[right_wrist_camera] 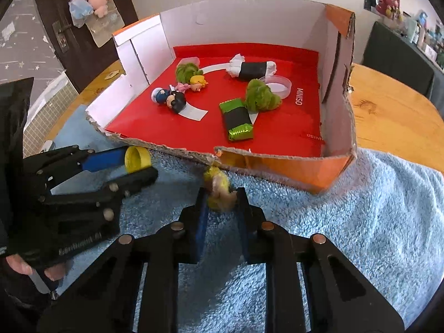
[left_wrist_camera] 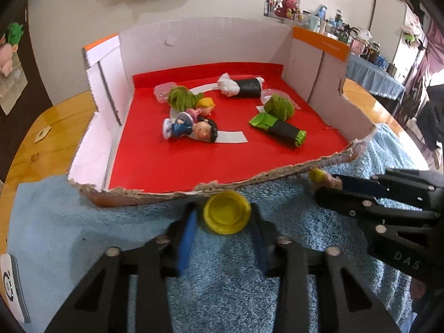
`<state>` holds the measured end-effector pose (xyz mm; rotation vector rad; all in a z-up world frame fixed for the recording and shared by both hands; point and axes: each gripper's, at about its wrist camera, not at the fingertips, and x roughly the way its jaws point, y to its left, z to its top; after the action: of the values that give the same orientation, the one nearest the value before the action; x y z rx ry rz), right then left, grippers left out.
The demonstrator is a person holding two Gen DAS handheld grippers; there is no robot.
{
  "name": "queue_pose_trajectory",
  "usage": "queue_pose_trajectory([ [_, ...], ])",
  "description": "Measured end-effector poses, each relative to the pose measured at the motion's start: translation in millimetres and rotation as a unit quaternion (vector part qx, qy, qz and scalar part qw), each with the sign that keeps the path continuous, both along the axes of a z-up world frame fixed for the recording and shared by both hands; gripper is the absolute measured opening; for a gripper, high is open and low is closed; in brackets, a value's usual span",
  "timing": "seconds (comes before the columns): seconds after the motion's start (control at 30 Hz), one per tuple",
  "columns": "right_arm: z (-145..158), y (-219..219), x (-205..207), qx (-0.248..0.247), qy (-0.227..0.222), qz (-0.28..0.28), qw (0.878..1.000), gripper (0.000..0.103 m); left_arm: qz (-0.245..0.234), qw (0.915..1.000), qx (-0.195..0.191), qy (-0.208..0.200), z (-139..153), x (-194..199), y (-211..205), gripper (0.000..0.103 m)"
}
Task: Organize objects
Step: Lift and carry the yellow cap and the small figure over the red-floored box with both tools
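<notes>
While both clamp, 2 hand-held grippers [left_wrist_camera: 226,216] [right_wrist_camera: 220,191] hold toys.

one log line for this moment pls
left gripper: shut on yellow cap | right gripper: shut on small yellow-haired toy | both over blue towel, before torn cardboard box

On a blue towel [left_wrist_camera: 83,222], the left gripper [left_wrist_camera: 226,216] clamps a yellow cap [left_wrist_camera: 226,215] just before a torn cardboard box [left_wrist_camera: 277,170]. Near right, the right gripper [left_wrist_camera: 330,187] grips a small figure [left_wrist_camera: 323,177]. Dolls [left_wrist_camera: 191,127] and wrapped sweets [left_wrist_camera: 280,129] lie inside on red lining.
</notes>
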<state>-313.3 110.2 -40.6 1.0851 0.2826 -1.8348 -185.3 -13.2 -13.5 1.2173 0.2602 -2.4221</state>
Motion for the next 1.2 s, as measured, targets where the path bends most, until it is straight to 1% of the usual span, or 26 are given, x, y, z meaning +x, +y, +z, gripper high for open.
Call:
queue_pose_trajectory([
  [0.07,2,1,2,-0.005,0.000,-0.001,1.000,0.018,0.001,1.0000,0.009,0.004,1,3,-2,0.031],
  [0.33,21,8,21,-0.021,0.012,0.000,1.000,0.017,-0.004,0.9998,0.012,0.014,8,17,5,0.031],
  [0.57,29,13,40,-0.029,0.009,0.001,1.000,0.017,-0.004,0.9995,0.019,0.024,17,32,11,0.031],
  [0.8,39,17,54,-0.041,0.010,0.003,0.999,0.017,0.000,0.9986,0.020,0.049,35,47,12,0.031],
  [1.03,59,16,54,-0.055,0.023,0.003,0.998,0.017,0.000,0.9977,0.013,0.067,53,44,6,0.031],
  [1.2,69,10,46,-0.061,0.029,0.002,0.998,0.017,-0.003,0.9973,0.008,0.073,63,33,0,0.031],
])
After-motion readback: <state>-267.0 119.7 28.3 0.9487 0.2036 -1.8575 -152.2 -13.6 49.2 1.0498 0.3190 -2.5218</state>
